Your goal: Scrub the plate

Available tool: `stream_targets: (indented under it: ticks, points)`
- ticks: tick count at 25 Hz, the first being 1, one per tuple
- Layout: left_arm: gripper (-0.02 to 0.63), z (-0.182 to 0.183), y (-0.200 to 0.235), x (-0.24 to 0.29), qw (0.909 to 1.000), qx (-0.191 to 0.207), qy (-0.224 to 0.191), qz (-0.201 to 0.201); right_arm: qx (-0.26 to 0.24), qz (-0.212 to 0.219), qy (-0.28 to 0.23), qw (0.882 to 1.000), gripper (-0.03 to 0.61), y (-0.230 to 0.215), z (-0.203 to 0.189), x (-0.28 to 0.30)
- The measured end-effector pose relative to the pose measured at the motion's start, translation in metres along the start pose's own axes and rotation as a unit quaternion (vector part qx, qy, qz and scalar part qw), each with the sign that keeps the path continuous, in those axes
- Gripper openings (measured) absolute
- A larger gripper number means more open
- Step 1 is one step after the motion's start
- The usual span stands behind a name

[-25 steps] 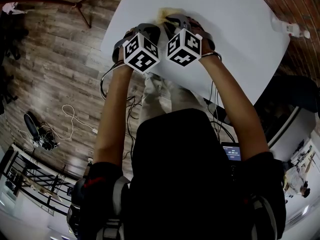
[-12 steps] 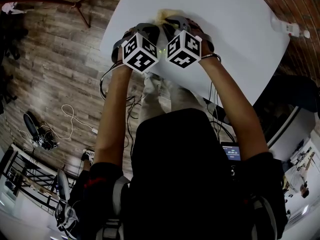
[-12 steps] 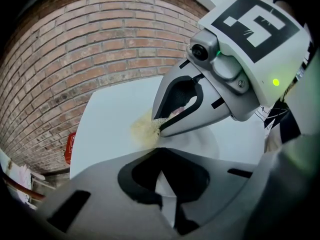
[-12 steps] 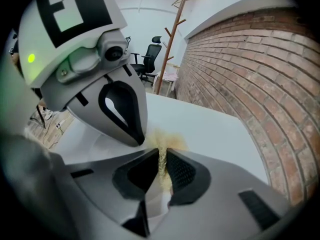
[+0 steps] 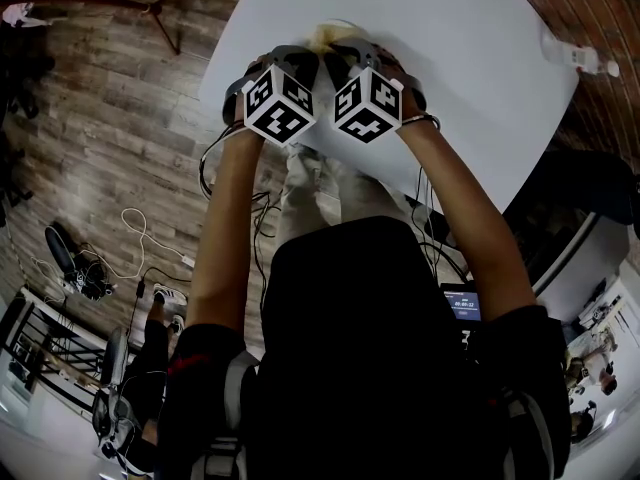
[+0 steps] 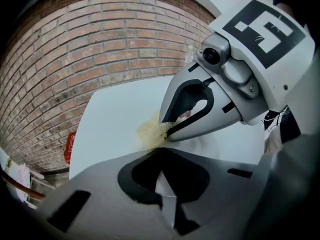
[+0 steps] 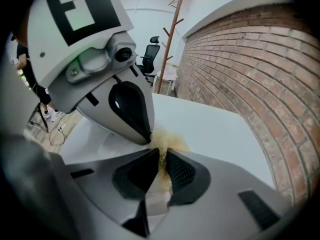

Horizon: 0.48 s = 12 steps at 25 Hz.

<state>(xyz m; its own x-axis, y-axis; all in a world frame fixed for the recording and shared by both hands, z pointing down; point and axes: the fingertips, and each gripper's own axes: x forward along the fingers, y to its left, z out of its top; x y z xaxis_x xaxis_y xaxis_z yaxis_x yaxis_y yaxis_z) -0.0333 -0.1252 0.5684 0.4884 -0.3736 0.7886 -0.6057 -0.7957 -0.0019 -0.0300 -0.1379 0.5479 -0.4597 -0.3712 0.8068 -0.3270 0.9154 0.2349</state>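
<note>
Your left hand-held gripper (image 6: 162, 166) is clamped on the stiff, slippery white round plate (image 6: 202, 145) at its thin rim, a sound hold, while your right hand-held gripper (image 7: 161, 154) squeezes the soft, light yellow fibrous scrub pad (image 7: 169, 140) at 12 o'clock.

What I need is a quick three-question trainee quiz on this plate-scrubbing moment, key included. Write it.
1. Multiple choice: what does the right gripper hold in its fingers? A) a yellowish scrubber B) a spoon C) nothing
2. True or false: the left gripper has its fingers spread wide, clear of the white plate.
3. Fill in: the wall behind the white table is made of ___.
Key: 1 A; 2 false, they are shut on the plate's rim; 3 brick.
</note>
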Motion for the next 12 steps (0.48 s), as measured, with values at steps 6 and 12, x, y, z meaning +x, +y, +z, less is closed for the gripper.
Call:
stream_targets:
  ticks: [6, 12]
  points:
    - [0.018, -0.001, -0.001, -0.001, 1.0000, -0.001, -0.003, -0.001, 0.015, 0.003, -0.001, 1.000, 0.057, 0.007, -0.001, -0.004]
    - [0.018, 0.000, -0.001, 0.000, 1.0000, 0.002, -0.005, -0.002, 0.027, 0.004, 0.000, 1.000, 0.057, 0.012, -0.004, -0.007]
